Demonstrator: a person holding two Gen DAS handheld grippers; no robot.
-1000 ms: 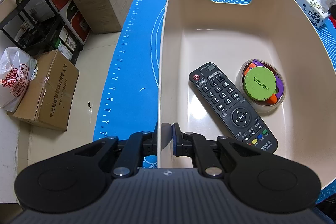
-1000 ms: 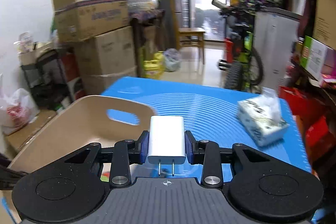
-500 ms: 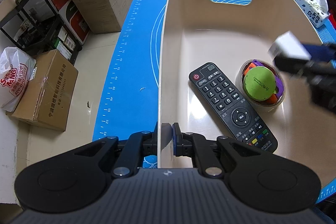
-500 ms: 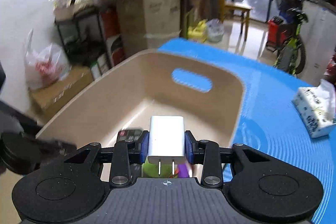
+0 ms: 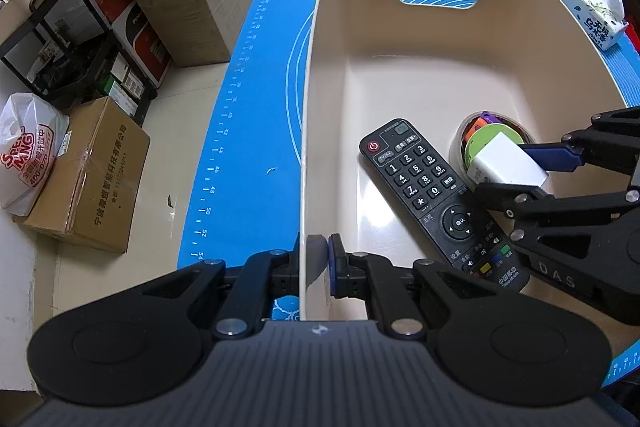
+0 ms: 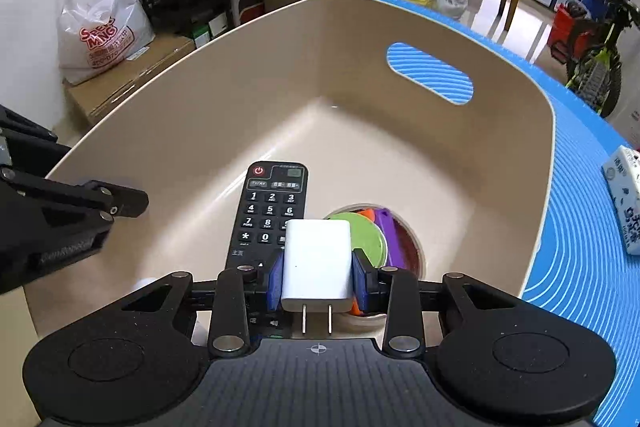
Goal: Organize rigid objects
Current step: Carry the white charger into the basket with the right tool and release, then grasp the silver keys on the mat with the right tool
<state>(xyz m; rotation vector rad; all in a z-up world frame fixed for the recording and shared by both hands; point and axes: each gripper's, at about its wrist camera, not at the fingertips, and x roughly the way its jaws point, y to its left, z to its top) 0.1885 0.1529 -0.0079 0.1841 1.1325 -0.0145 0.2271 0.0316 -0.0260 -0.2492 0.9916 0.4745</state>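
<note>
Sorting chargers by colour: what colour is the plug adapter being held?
White plug adapter, clearest in the right wrist view.

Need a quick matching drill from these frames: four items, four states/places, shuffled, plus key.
Items:
1. charger
2. remote
3. tissue pack
4. left claw

States:
A. lying flat on the bin floor
B. clamped on the bin wall
C. held in the right claw
D. on the blue mat, outside the bin

Pairs: 1-C, 2-A, 3-D, 4-B

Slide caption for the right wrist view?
Right gripper holds white charger over beige bin, above remote and toy tub.
</note>
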